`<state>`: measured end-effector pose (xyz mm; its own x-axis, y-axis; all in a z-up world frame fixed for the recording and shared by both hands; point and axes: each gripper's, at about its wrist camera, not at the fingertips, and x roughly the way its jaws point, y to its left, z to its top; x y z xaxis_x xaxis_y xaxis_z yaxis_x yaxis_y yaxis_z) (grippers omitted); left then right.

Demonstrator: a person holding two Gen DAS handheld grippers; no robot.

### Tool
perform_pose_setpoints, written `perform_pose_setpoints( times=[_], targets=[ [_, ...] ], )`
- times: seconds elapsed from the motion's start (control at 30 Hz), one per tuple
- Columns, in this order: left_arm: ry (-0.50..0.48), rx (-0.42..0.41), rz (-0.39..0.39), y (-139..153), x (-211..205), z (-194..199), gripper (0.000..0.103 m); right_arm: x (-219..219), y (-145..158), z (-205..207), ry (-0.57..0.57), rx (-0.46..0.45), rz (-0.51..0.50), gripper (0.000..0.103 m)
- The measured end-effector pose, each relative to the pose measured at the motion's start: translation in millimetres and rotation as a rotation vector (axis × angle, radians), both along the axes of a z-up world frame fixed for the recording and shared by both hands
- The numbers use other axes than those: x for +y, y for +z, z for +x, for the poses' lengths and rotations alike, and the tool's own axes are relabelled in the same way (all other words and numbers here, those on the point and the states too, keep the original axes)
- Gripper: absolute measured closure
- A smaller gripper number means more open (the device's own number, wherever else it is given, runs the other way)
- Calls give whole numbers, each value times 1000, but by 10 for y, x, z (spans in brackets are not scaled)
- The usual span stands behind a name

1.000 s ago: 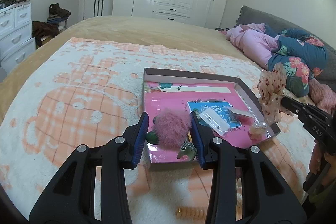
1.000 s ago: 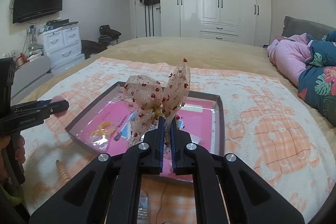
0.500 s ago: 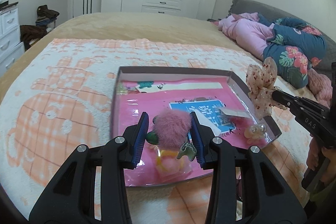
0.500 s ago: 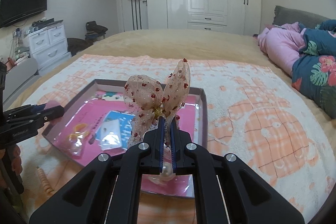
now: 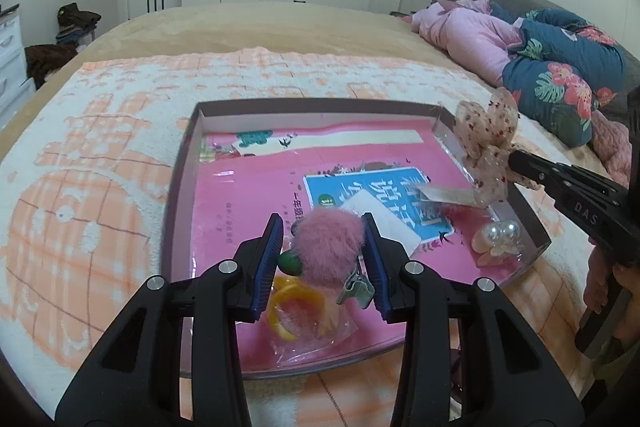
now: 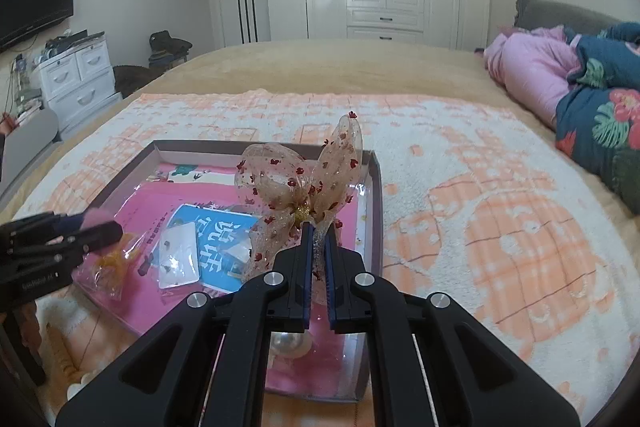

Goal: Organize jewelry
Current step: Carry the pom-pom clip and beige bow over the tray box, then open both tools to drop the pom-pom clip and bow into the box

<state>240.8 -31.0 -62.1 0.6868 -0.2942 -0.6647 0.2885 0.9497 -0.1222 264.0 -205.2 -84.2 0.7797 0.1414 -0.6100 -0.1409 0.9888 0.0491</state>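
Note:
A shallow box tray (image 5: 180, 163) with a pink lining lies on the bed blanket; it also shows in the right wrist view (image 6: 376, 187). My left gripper (image 5: 324, 227) is shut on a pink pompom hair clip (image 5: 328, 247) and holds it over the tray's near part. My right gripper (image 6: 316, 231) is shut on a sheer bow hair clip with red dots (image 6: 300, 183), held over the tray's right side; the bow also shows in the left wrist view (image 5: 486, 143). In the tray lie a pearl flower clip (image 5: 500, 239), a bagged yellow ring (image 5: 296, 307) and a small clear packet (image 6: 178, 255).
A blue and pink booklet (image 5: 376, 195) lines the tray. An orange coil hair tie (image 6: 60, 355) lies on the blanket by the tray's near left corner. Pink and floral bedding (image 5: 540, 55) is piled at the right. White drawers (image 6: 76, 75) stand left of the bed.
Both grippers have moved forward over the tray with their clips still held. The tray now looks nearer and larger in both views.

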Motion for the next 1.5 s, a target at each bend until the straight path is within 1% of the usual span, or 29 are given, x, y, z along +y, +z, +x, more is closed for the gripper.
perform_pose_setpoints(
  times=[0.4,0.47,0.53,0.6,0.67,0.73,0.8,0.93,0.97,1.0,1.03,1.13,1.2,1.27,1.3,1.37,1.43,1.47,1.5],
  targets=[
    [-18,36,11,-90,-77,39,72,70,-204,276,-14,69,-19,97],
    [-17,36,14,-93,-82,40,72,64,-229,298,-22,79,-20,96],
    [-18,25,33,-92,-102,26,72,70,-255,304,-22,82,-31,96],
    [-24,25,32,-90,-119,20,72,80,-260,296,-19,81,-39,89],
    [-26,28,25,-92,-132,20,72,76,-254,268,-21,71,-38,77],
    [-25,29,21,-93,-128,24,72,68,-240,240,-23,63,-37,70],
    [-22,27,21,-88,-120,15,72,47,-219,201,-25,53,-26,69],
    [-16,21,17,-67,-108,-1,70,6,-136,56,-34,9,-9,52],
    [-13,19,18,-61,-103,-4,69,7,-113,18,-34,-2,-3,49],
    [-11,17,17,-56,-99,-6,65,-1,-81,-36,-29,-19,4,49],
    [-8,15,15,-48,-92,-14,63,-6,-51,-88,-24,-34,6,47],
    [5,6,17,-22,-84,-35,55,-8,8,-217,-16,-65,1,38],
    [22,-2,17,2,-68,-56,42,-4,30,-300,-10,-81,-6,33],
    [32,-11,10,32,-48,-84,38,0,43,-360,-8,-91,-14,28],
    [40,-20,8,54,-38,-102,32,-5,54,-409,-10,-99,-18,27],
    [56,-39,3,105,-15,-143,25,-23,69,-476,-16,-111,-13,21],
    [66,-55,-9,154,20,-187,20,-27,77,-530,-21,-119,-8,20],
    [73,-64,-17,187,37,-212,13,-29,83,-553,-20,-121,-7,19],
    [81,-75,-23,216,50,-233,11,-35,93,-582,-22,-125,-8,18]
  ],
)
